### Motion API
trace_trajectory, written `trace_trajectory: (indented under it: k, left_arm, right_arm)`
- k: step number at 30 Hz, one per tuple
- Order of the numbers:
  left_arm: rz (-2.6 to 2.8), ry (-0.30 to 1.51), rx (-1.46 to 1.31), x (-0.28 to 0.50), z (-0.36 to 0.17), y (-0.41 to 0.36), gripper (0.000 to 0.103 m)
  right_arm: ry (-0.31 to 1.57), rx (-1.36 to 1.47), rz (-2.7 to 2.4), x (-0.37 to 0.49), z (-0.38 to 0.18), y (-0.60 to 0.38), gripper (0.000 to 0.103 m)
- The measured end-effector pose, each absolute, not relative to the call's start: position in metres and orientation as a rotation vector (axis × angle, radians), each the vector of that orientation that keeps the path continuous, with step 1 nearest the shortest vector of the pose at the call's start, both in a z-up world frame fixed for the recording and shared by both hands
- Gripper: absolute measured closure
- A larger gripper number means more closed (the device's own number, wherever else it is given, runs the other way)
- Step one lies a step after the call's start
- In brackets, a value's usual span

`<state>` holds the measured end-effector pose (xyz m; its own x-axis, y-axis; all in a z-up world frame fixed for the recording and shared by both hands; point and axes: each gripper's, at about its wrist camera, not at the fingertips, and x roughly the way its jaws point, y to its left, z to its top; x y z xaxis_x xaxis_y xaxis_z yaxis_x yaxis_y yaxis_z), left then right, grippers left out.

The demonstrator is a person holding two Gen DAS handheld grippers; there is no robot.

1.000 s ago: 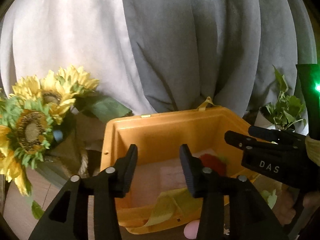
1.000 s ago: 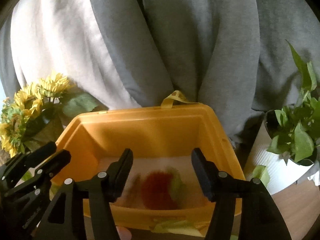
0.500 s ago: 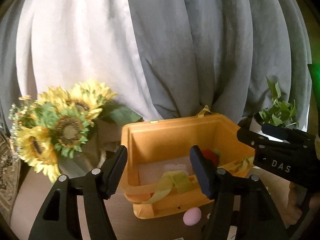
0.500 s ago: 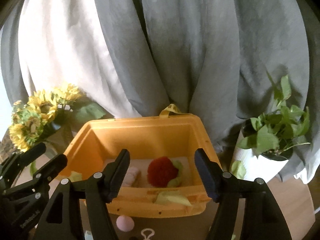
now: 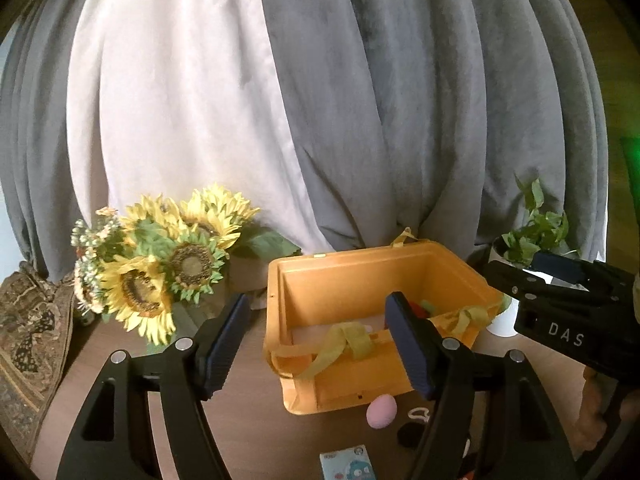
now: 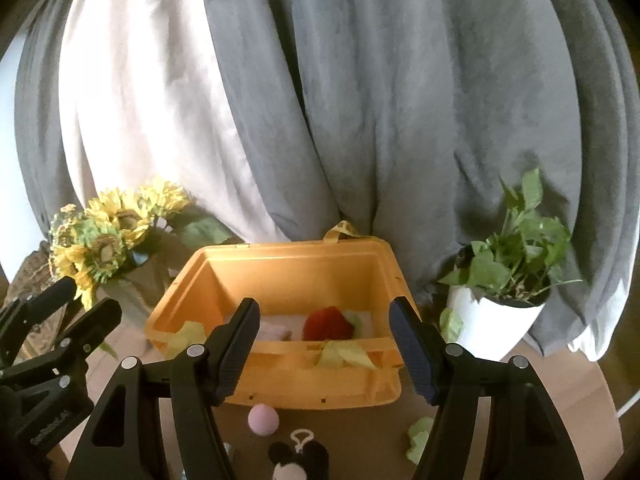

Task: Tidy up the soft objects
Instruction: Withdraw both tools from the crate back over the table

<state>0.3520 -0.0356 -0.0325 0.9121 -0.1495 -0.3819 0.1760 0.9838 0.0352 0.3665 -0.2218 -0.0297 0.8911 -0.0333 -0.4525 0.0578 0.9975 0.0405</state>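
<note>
Grey and white curtains (image 6: 360,100) hang behind the brown worktop (image 6: 560,400), where an orange bin (image 6: 288,268) stands between a bunch of sunflowers (image 5: 160,264) and a potted plant (image 6: 516,264); inside the bin lie a red plush toy (image 6: 326,322) and a pale soft item (image 6: 274,330). The left gripper (image 5: 316,344) and the right gripper (image 6: 324,348) both hover before the bin, jaws released and holding nothing; on the worktop in front of the bin sit a black-and-white plush keychain (image 6: 298,462), a pink ball (image 6: 263,419) and a light green soft piece (image 6: 418,438).
</note>
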Motion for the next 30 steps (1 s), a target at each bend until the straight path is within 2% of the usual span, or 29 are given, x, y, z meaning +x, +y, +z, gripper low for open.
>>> trace_trajectory:
  k: [4,30]
  left_arm:
    - [-0.161,0.383,0.068,0.336,-0.03,-0.034,0.033]
    - [-0.101,0.381,0.13,0.243,-0.044,-0.03,0.029]
  right_arm:
    - [0.458,0.059,-0.056,0.352,-0.027,-0.221,0.031]
    - [0.499,0.085,-0.092,0.267,-0.043,-0.22,0.031]
